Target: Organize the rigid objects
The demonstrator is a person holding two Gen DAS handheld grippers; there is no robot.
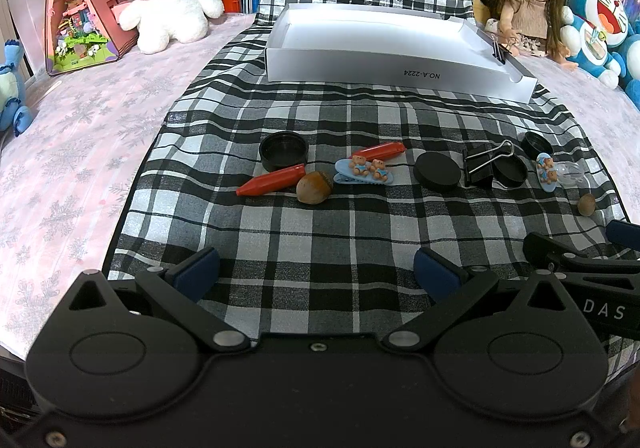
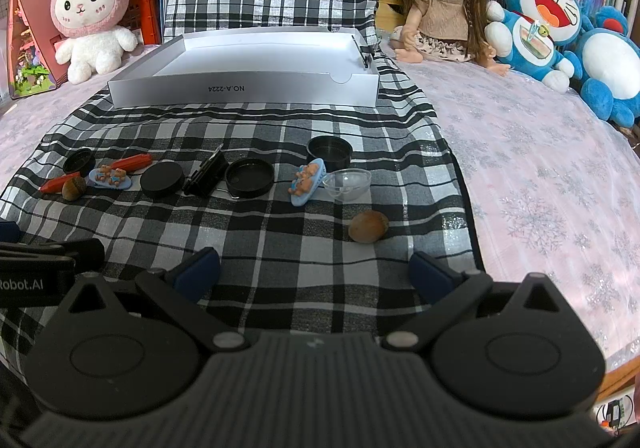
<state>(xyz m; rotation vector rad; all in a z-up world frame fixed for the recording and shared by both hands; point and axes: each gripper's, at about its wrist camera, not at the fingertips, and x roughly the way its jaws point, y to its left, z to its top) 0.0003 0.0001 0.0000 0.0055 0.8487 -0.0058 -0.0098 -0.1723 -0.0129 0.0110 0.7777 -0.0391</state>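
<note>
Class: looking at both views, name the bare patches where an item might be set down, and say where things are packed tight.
Free: inside the white box, bare except for a clip at its right wall; the checked cloth between box and row of items; the cloth strip between that row and the open left tool. Crowded: the row from red crayon to clear dome.

Ahead of my left tool [image 1: 316, 268] and right tool [image 2: 314, 268], both spread wide, bare checked cloth [image 1: 320, 236] lay open up to the row of small things, with only a hazelnut [image 2: 368, 232] near the right one. Past the row another clear strip reached the white box [image 1: 384, 47]. Stuffed toys and a doll [image 2: 444, 3] hemmed the far edge.
</note>
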